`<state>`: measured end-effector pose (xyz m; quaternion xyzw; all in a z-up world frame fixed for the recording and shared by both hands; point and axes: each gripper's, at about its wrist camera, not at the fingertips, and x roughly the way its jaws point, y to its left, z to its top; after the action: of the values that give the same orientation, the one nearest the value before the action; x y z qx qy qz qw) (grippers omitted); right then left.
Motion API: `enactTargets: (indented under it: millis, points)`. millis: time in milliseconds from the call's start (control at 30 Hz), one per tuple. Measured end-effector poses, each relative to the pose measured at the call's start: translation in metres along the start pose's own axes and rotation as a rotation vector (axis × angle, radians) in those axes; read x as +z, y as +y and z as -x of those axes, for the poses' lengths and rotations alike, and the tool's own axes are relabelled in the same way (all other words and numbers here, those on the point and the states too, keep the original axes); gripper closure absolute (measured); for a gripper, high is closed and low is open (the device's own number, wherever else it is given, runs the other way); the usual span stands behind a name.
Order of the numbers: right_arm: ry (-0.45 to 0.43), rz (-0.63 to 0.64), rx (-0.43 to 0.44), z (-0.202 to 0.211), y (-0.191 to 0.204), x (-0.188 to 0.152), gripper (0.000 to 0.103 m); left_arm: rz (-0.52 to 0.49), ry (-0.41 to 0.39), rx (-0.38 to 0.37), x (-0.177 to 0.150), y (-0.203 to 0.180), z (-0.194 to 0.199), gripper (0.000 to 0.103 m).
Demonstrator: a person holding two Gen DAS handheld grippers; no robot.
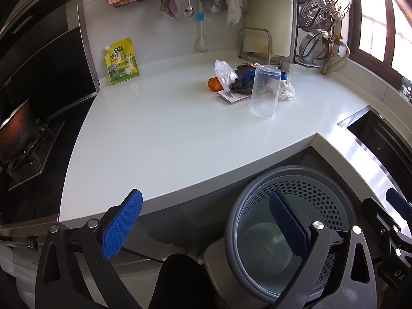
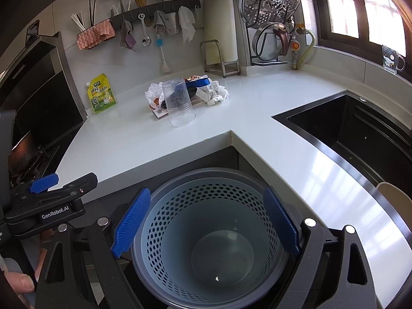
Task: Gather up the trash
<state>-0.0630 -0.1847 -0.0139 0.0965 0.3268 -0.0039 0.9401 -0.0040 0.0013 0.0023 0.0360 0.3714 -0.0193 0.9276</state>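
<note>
both hand-held grippers, left (image 1: 204, 228) and right (image 2: 206, 222), spread wide, empty, above perforated bin (image 2: 206, 237). trash pile (image 2: 189, 91) far back on desk (image 2: 144, 139); upturned clear cup (image 2: 179, 103) best taken first, gripped mid-wall.

"GenRobot.AI" on left gripper (image 2: 43, 180)

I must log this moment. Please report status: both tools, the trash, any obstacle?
Left tool open, empty. Right tool open, empty, above waste basket. Trash pile with clear cup untouched on counter. Nothing in the way.
</note>
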Motion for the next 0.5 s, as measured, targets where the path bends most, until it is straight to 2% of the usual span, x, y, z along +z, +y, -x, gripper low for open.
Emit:
enactTargets:
  millis: [500]
  points:
    - [0.009, 0.001, -0.003, -0.0052, 0.0014, -0.0024, 0.018, 0.001, 0.007, 0.0, -0.0022, 0.001, -0.0049, 0.006]
